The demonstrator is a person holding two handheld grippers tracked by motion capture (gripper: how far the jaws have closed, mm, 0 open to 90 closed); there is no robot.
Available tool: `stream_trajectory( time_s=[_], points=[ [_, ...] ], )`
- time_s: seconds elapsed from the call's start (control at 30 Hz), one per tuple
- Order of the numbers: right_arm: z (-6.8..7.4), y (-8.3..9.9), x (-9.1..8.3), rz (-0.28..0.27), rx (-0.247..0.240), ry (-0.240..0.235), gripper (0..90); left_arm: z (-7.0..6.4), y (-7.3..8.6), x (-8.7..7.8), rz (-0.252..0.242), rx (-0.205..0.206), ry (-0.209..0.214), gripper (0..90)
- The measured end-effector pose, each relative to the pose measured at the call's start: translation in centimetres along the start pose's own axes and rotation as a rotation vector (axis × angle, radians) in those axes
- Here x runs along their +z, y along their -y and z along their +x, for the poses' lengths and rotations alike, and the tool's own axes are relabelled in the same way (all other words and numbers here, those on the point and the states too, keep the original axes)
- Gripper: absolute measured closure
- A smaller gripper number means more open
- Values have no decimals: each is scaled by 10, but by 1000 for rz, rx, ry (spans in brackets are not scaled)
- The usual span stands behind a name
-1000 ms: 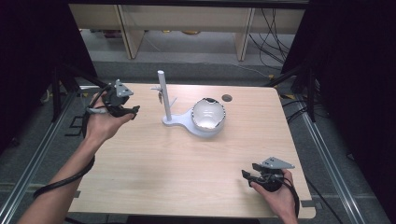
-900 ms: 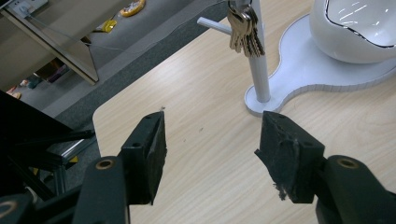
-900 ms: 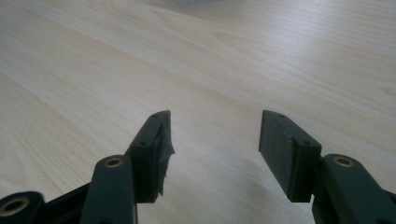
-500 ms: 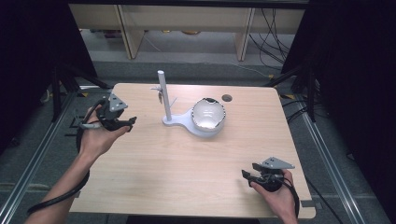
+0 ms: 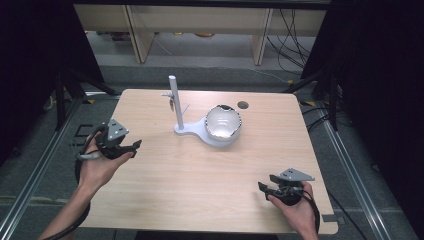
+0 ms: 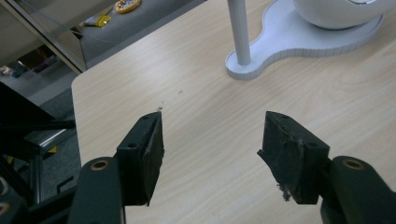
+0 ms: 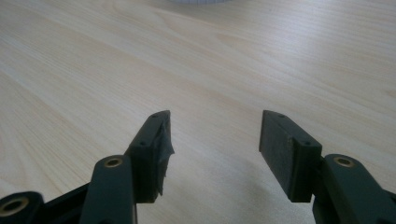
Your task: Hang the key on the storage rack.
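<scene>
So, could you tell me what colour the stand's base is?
White flat stand base, clearest in the left gripper view.

Pale wood-grain table [image 5: 200,175], white stand [image 5: 176,107] — white bowl [image 5: 222,122], black claws [image 6: 212,154]

No text, label, brand, number or sign can be read anywhere.

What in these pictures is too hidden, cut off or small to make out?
- Bowl contents: glare off its shiny inside, high view.
- Small bits hanging on the post: too small, high view.
- Bowl top and post top: cut off by the upper edge, left gripper view.
- White base: cut off, right gripper view.
</scene>
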State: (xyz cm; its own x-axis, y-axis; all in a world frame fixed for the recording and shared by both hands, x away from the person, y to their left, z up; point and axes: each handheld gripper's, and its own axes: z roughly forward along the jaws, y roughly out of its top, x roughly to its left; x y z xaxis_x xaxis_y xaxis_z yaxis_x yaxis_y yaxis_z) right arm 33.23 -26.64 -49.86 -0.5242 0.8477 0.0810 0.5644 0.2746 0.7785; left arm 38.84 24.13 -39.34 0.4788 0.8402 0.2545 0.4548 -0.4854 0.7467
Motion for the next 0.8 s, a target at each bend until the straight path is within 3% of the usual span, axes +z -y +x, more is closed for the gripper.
stream_trajectory(
  time_s=[0.17,0.3,0.4,0.5,0.53,0.57,0.8],
  points=[
    [2,0,0,1,18,-4,446,-3,19,3,7,-27,15,369],
    [1,0,0,0,5,-4,445,-7,45,7,17,-66,20,364],
    [0,0,1,-2,2,-8,445,-9,55,10,16,-85,20,362],
    [0,0,1,10,-3,-21,444,-15,80,17,1,-125,21,358],
    [0,0,1,10,-3,-21,444,-15,80,17,1,-125,21,357],
    [1,0,1,7,-2,-6,444,-19,94,21,5,-139,24,355],
    [2,0,1,10,3,-14,443,-28,126,32,-32,-202,27,348]
  ],
)
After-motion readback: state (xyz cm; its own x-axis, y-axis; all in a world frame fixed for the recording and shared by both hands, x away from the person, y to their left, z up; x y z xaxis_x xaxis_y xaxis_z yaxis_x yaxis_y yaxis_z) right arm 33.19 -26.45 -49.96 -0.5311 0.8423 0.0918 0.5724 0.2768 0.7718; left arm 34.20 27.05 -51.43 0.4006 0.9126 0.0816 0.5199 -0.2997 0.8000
